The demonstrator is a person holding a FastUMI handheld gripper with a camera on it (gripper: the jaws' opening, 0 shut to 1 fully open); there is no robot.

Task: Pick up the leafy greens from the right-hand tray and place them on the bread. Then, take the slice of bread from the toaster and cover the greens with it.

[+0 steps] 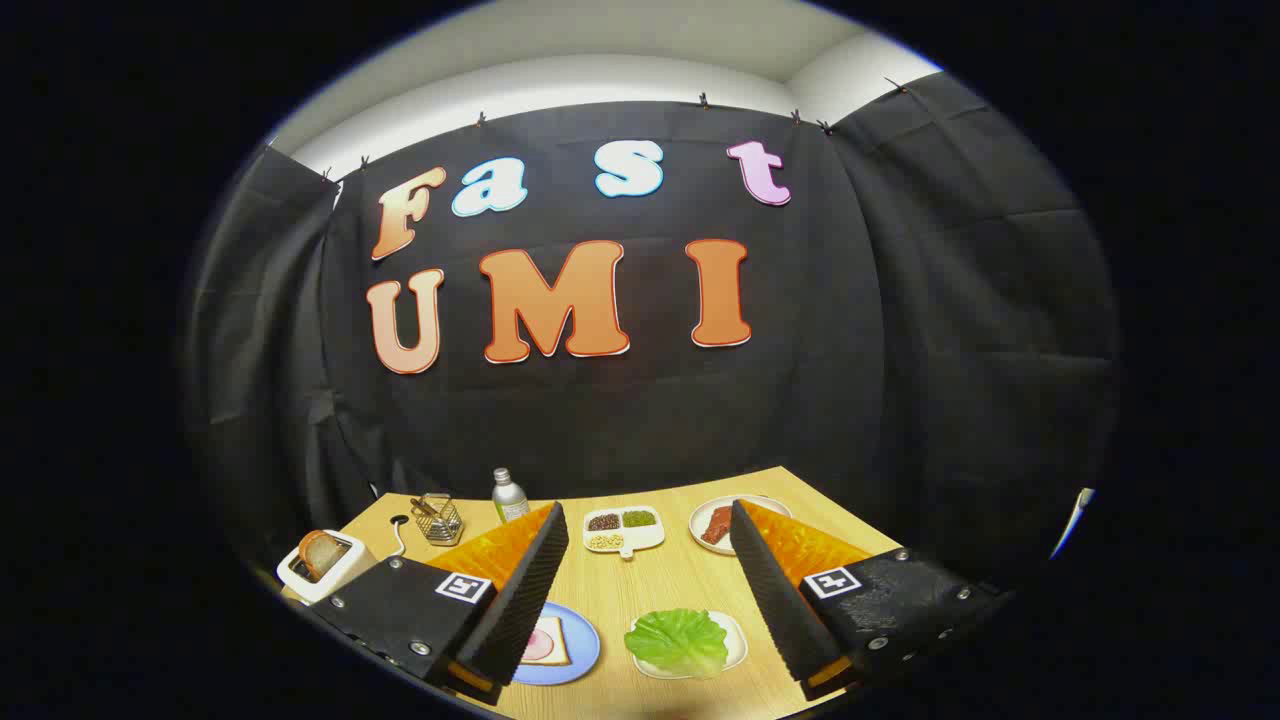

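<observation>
Wooden surface (pixel 640 590) is seen beneath the gripper (pixel 645 590), whose jaws are held wide apart and empty, square coded markers borne on their mounts. Leafy greens (pixel 678 640) lie on a white tray (pixel 738 640) between them. Bread (pixel 545 642) on a blue plate (pixel 580 650) is partly hidden by one finger. A toaster (pixel 325 562) holds another slice (pixel 318 552). No legible writing is made out on the bottle (pixel 509 495).

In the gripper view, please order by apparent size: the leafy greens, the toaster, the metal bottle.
1. Leafy greens, between the open claw fingers, nearest the camera.
2. Toaster, close behind; nearness makes this unsure.
3. Metal bottle, smallest, farthest.
</observation>
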